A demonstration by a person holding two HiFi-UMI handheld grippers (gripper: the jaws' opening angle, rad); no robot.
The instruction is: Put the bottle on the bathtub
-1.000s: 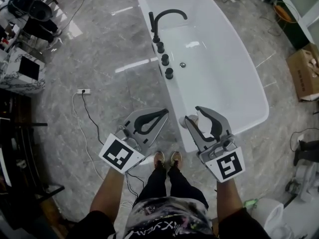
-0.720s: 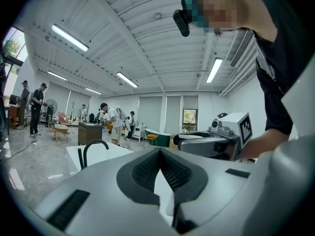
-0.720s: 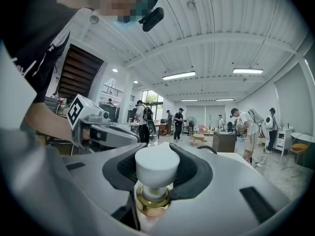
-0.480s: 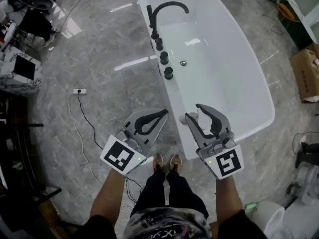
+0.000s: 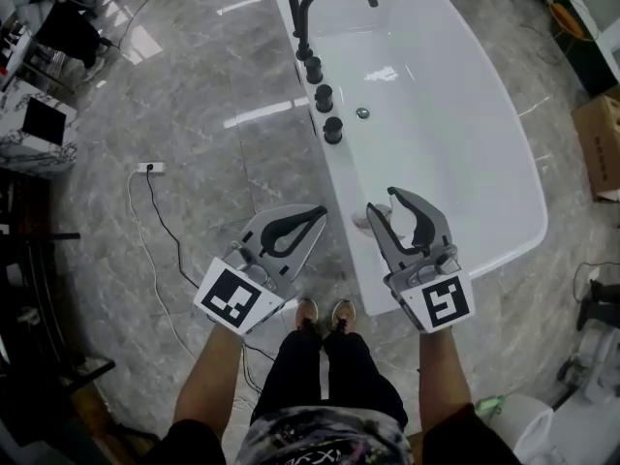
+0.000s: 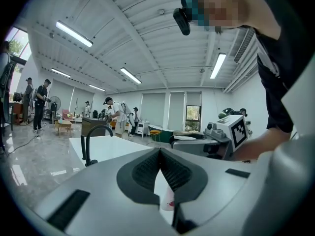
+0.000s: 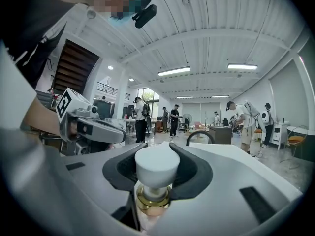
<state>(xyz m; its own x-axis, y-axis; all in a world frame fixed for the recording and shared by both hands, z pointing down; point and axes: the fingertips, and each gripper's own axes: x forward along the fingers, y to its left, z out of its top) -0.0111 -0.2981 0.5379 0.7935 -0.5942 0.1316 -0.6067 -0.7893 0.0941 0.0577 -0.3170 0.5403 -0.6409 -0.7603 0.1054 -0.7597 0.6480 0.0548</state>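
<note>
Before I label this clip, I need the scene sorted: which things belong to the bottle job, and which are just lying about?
Job in hand:
- white pump bottle with gold collar, clamped in the right gripper
- white oval bathtub

Just lying about:
- black arched faucet
- brown cardboard box
- white power strip on the floor
- left gripper, shut and empty

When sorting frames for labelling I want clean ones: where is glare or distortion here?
Head view: bright glare streaks on the floor and inside the bathtub. Left gripper view: fisheye curvature, black corners. Right gripper view: same fisheye, ceiling lights bright, the bottle looming large.
</note>
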